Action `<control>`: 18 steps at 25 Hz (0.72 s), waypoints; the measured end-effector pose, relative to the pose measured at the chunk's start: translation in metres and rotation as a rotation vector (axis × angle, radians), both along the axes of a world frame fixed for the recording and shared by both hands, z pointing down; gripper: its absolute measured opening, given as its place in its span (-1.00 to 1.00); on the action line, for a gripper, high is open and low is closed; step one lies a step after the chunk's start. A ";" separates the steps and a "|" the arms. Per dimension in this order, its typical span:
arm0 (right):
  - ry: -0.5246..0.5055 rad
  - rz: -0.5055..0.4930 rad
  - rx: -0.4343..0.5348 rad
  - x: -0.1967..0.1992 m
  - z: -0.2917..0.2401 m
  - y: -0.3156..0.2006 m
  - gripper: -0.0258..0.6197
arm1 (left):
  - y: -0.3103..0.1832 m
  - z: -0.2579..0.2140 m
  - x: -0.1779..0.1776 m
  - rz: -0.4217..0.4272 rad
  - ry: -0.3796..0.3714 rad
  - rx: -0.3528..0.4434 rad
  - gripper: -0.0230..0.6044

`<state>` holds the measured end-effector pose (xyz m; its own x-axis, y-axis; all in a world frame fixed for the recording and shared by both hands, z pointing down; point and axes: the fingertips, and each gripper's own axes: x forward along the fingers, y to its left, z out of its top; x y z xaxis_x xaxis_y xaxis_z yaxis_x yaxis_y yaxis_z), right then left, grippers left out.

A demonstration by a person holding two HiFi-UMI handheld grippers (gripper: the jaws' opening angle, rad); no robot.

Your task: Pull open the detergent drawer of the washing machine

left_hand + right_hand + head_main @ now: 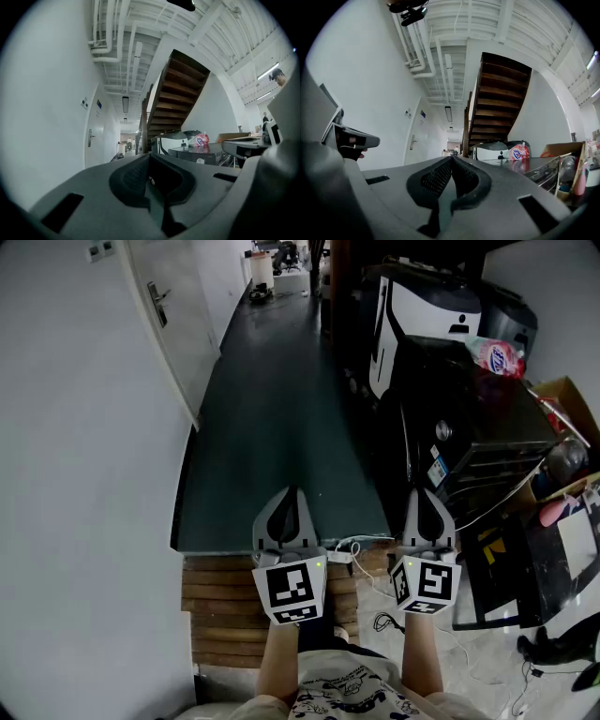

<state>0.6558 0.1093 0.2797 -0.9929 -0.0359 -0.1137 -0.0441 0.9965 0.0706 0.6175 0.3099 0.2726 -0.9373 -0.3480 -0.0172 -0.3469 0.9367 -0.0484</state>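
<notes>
Both tongs are clenched on nothing and level, left gripper [291, 495] beside right gripper [424, 495], and the dark washing machine [473, 432] sits ahead and off to the right, nearer the right one, its drawer too dim to pick out.

I see a white door [159, 310] with a lever handle [161, 294] in the wall on the left, beside a dark green floor [272, 427] that runs down the corridor. Wooden slats [217, 601] lie at that floor's near edge, and a black cable [382, 622] sits on pale tiles just right of them. Farther right I see a pink pouch [499, 356] and, near it, an open cardboard box [565, 395]. A brown staircase [180, 93] climbs overhead, and white pipes [105, 42] run along the ceiling.
</notes>
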 end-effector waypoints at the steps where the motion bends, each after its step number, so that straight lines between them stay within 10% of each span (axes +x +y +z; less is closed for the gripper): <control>1: 0.000 0.000 -0.001 -0.001 0.000 0.000 -0.89 | 0.000 0.000 -0.001 -0.001 0.000 0.001 -0.88; 18: 0.024 -0.008 -0.024 -0.040 0.017 -0.010 -0.89 | -0.007 0.019 -0.040 -0.012 0.039 0.008 -0.88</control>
<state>0.6156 0.0997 0.2965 -0.9956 -0.0308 -0.0887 -0.0351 0.9983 0.0473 0.5778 0.3025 0.2912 -0.9415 -0.3366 0.0172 -0.3370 0.9411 -0.0277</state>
